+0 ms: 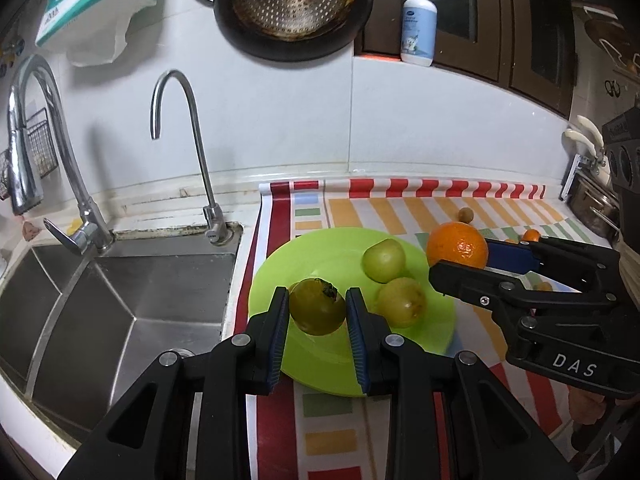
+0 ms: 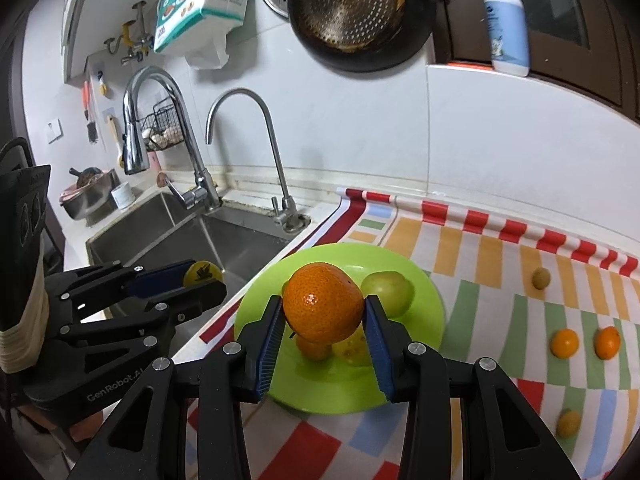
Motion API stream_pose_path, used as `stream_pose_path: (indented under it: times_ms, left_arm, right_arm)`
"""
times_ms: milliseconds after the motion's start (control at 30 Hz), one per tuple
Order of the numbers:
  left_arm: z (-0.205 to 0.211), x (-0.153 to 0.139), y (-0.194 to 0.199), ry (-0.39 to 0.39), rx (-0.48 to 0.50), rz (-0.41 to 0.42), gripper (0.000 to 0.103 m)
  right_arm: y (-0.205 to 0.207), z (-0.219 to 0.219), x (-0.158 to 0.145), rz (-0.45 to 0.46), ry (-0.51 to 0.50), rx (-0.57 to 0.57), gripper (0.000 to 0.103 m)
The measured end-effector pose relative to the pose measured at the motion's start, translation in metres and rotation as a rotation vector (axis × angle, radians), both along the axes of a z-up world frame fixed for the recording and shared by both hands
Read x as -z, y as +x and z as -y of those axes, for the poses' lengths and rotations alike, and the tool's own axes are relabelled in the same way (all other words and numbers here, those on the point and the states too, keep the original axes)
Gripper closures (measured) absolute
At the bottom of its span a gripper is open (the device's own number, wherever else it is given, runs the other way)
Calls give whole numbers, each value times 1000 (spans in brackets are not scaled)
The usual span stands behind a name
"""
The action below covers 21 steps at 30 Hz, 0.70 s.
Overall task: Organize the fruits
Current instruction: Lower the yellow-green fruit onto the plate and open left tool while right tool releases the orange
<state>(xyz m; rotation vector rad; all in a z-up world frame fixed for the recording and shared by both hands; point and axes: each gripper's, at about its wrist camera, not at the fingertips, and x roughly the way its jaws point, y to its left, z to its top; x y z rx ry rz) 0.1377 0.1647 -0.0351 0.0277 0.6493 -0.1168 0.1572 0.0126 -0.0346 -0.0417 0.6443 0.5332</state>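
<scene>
A lime green plate [image 1: 320,248] [image 2: 424,296] lies on the striped mat beside the sink. My left gripper [image 1: 318,312] [image 2: 200,280] is shut on a yellow-green tomato-like fruit [image 1: 317,307] [image 2: 203,272] and holds it over the plate's left edge. My right gripper [image 2: 324,312] [image 1: 472,264] is shut on an orange [image 2: 323,306] [image 1: 457,245] above the plate. Two green fruits [image 1: 383,260] [image 1: 401,302] lie on the plate; one shows in the right wrist view [image 2: 387,288], others lie half hidden under the orange.
A steel sink [image 1: 120,292] [image 2: 192,236] with two taps [image 1: 200,160] [image 1: 60,160] lies left of the mat. Small orange fruits [image 2: 564,343] [image 2: 607,343] and small yellowish fruits [image 2: 540,278] [image 2: 568,423] [image 1: 465,214] lie on the mat [image 2: 500,264] right of the plate. A pan [image 1: 292,8] hangs on the wall.
</scene>
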Motion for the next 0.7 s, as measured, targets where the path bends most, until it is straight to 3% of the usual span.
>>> stream_pose_path:
  times_ms: [600,700]
  left_arm:
    - [-17,41,50,-32,28,-94,74]
    - [-19,41,53,-36,25,-88,69]
  right_arm:
    - [52,-33,38,-84,-61,-16,62]
    - [57,-32,41,-97,-57,-10,60]
